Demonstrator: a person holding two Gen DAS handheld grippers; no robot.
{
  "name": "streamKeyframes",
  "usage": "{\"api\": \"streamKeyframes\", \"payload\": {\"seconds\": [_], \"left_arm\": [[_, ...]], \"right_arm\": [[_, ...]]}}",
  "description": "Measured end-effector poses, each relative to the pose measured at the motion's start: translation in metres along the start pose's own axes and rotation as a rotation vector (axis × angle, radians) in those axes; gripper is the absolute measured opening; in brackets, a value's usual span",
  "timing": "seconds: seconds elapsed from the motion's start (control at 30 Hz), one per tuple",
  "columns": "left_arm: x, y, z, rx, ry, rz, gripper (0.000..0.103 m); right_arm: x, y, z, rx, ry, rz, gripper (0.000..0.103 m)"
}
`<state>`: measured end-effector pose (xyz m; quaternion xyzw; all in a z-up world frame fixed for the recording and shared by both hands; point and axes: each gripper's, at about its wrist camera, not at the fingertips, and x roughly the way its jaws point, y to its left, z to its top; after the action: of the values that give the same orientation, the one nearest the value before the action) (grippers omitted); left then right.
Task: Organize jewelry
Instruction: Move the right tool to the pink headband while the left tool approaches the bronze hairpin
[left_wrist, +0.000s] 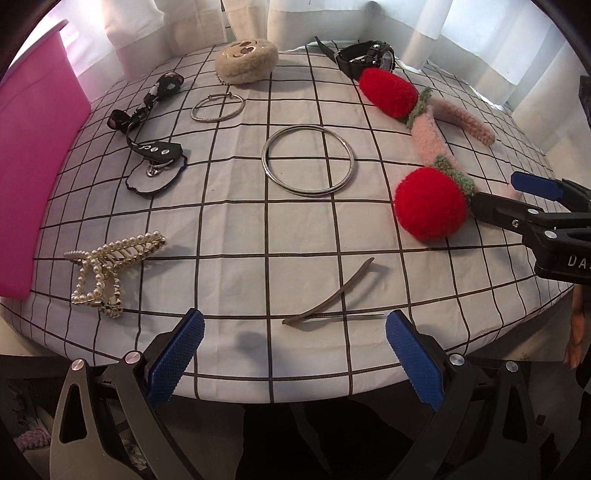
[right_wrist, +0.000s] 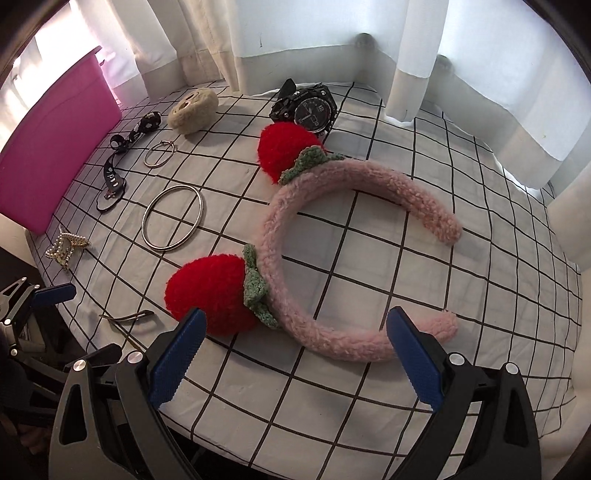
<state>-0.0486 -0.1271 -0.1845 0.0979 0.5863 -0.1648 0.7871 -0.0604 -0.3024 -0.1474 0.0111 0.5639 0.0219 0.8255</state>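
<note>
While nothing is yet gathered: both tools gape wide, empty. Right tool (right_wrist: 293, 356) poised just short of pink headband (right_wrist: 295, 206) on worktop (right_wrist: 406, 266); left tool (left_wrist: 293, 360) just behind brown hairpin (left_wrist: 328, 291). Next, probably: advance, straddle band, close, carry toward pink bin (right_wrist: 55, 147) far left.

**Readable markings**

White letters "DA" stand on the black body of the right gripper (left_wrist: 535, 199), cut off by the frame edge in the left wrist view. The round black wristwatch with a dark dial (right_wrist: 313, 107) shows "12" at the top of its face; its other markings are too small to read.
</note>
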Motion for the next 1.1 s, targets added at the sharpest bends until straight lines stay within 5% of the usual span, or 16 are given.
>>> {"api": "streamKeyframes", "payload": {"seconds": [0.23,0.7,0.9,1.0,1.1], "left_arm": [[0.022,0.000,0.011,-0.054,0.006,0.012,0.097],[0.018,-0.007,-0.006,-0.034,-0.143,0.068,0.098],[0.018,-0.008,-0.004,-0.048,-0.126,0.065,0.096],[0.016,-0.008,-0.006,-0.036,-0.117,0.058,0.088],[0.009,-0.009,-0.009,-0.012,-0.117,0.041,0.064]], "right_arm": [[0.019,-0.008,0.010,-0.039,0.007,0.022,0.093],[0.038,-0.011,0.019,-0.087,0.022,0.164,0.093],[0.040,-0.012,0.014,-0.069,0.006,0.175,0.094],[0.039,-0.012,0.011,-0.070,-0.008,0.184,0.093],[0.038,-0.012,0.008,-0.075,-0.014,0.193,0.092]]}}
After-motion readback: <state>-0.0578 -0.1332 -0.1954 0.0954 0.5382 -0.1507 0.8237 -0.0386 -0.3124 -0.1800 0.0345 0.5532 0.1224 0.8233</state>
